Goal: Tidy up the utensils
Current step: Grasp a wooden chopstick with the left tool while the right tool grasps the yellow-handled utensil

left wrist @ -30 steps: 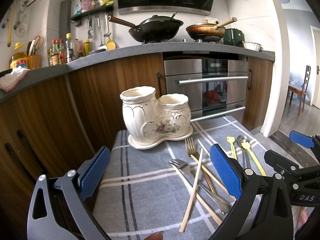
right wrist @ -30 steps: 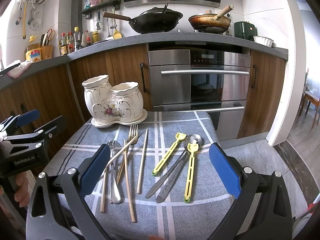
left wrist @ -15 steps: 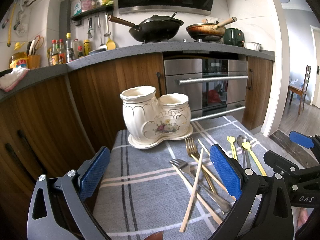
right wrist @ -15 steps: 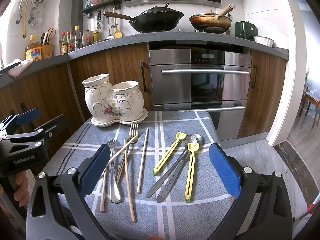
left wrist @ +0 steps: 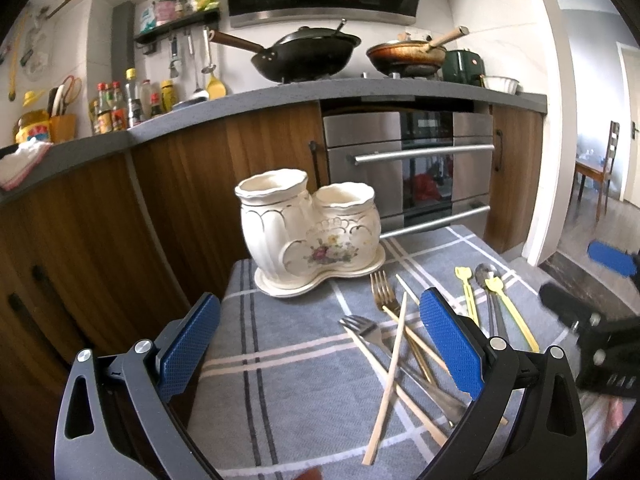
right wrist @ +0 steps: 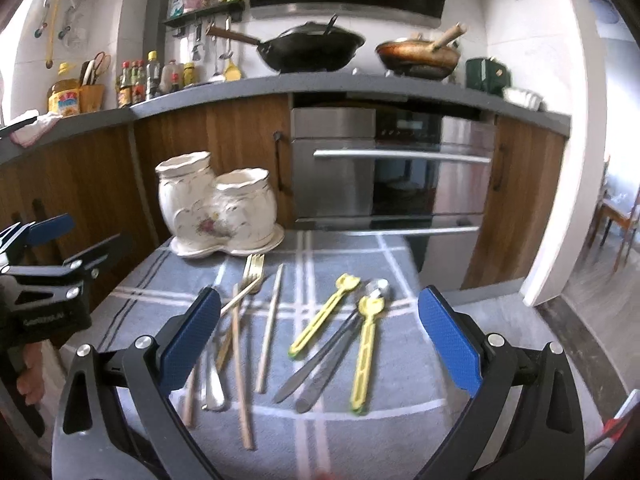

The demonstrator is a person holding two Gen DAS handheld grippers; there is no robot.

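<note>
The left hand-held gripper (left wrist: 320, 344) is held above the near left part of the bench (left wrist: 288, 344); its blue pads stand wide apart and hold nothing; the right hand-held gripper (right wrist: 320, 336) is held above the near right part of the bench, likewise spread wide with nothing between the pads. In the left wrist view the right hand-held gripper appears blurred at the right edge; in the right wrist view the left one appears at the left edge, with fingers (right wrist: 28, 376) of the holding hand visible below it.

The bench carries a grey cloth (right wrist: 320, 436) with white and dark stripes; all utensils lie loose on it. Toward the left edge lies a crossed pile: a gold fork (right wrist: 254, 268), a silver fork (left wrist: 362, 328) and several wooden chopsticks (right wrist: 240, 360); one separate chopstick (right wrist: 270, 320) lies just beside the pile. Toward the right edge lie two yellow utensils (right wrist: 324, 316), a spoon (right wrist: 378, 286) and a table knife (right wrist: 320, 360), touching and partly overlapping one another; the two groups lie near each other but apart.

At the far left corner of the bench stands a cream ceramic holder (left wrist: 308, 224) with two open compartments on a matching tray (left wrist: 320, 280); no utensil shows above either rim; the gold fork's tines point at the tray, just short of it.

Behind the bench are wooden cabinets (left wrist: 120, 220), an oven (right wrist: 400, 176), a black wok (left wrist: 308, 54) and a frying pan (left wrist: 406, 54) on the kitchen counter.
</note>
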